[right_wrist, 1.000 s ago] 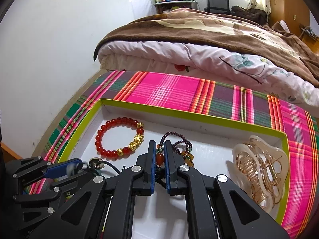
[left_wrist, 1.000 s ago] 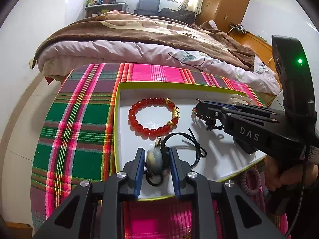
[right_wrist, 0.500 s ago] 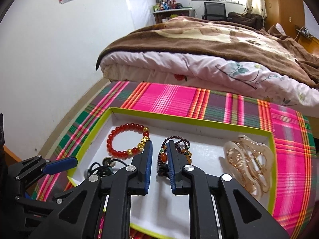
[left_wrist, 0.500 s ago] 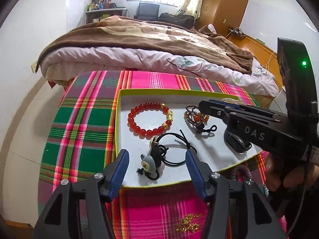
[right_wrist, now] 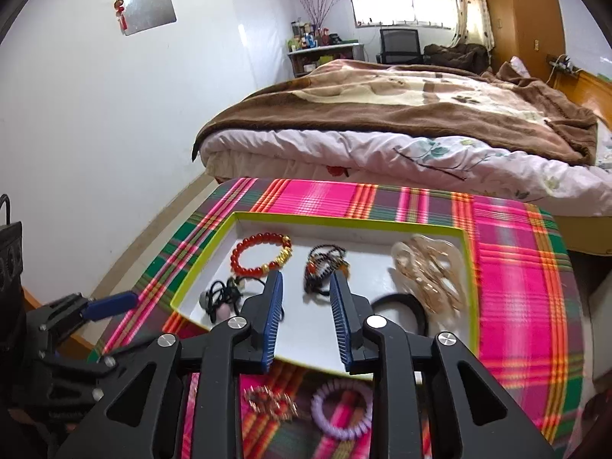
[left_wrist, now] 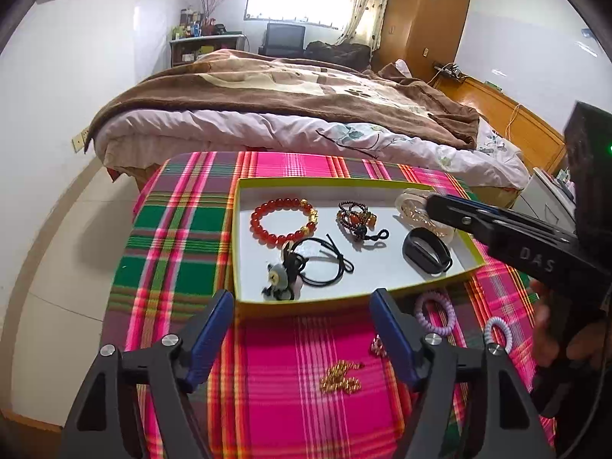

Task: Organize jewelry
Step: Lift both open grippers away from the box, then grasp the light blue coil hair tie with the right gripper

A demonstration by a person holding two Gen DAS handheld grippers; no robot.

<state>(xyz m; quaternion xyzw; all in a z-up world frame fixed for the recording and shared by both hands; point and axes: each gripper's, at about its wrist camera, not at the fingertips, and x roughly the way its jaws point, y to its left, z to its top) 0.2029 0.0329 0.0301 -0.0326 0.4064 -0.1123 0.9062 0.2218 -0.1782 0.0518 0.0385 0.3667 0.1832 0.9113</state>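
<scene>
Jewelry not yet sorted lies nearest, on the plaid cloth of the table (left_wrist: pixel 172 237) in front of the tray: a small gold chain (left_wrist: pixel 340 378), a lilac coil hair tie (left_wrist: pixel 436 311) and a second, paler coil (left_wrist: pixel 497 332) at the right. They probably sit there because they are next to be picked up.

Above them hangs the left tool (left_wrist: pixel 302 329), its blue pads spread wide with nothing between them. The right tool (right_wrist: pixel 306 306) is part open and also empty; the dark bead bracelet (right_wrist: pixel 325 266) shows in its gap but lies free on the tray floor.

Just beyond, the green-rimmed tray (left_wrist: pixel 344 181) holds what is already sorted, spaced apart, apparently so nothing tangles: a jade pendant on black cord (left_wrist: pixel 283 279) at the near edge, a red bead bracelet (left_wrist: pixel 283 220), the dark bead bracelet, a black band (left_wrist: pixel 426 250) and a gold hair claw (right_wrist: pixel 428 271) at the far right. A bed (left_wrist: pixel 287 114) stands behind the table.

A second ago the left tool pinched the pendant and the right tool was clamped on the dark bracelet, both low over the tray. Since then both sets of jaws have been opening, both pieces have been let go inside the tray, and both tools have pulled back and up toward the near edge, which brings the loose pieces on the cloth into view.
</scene>
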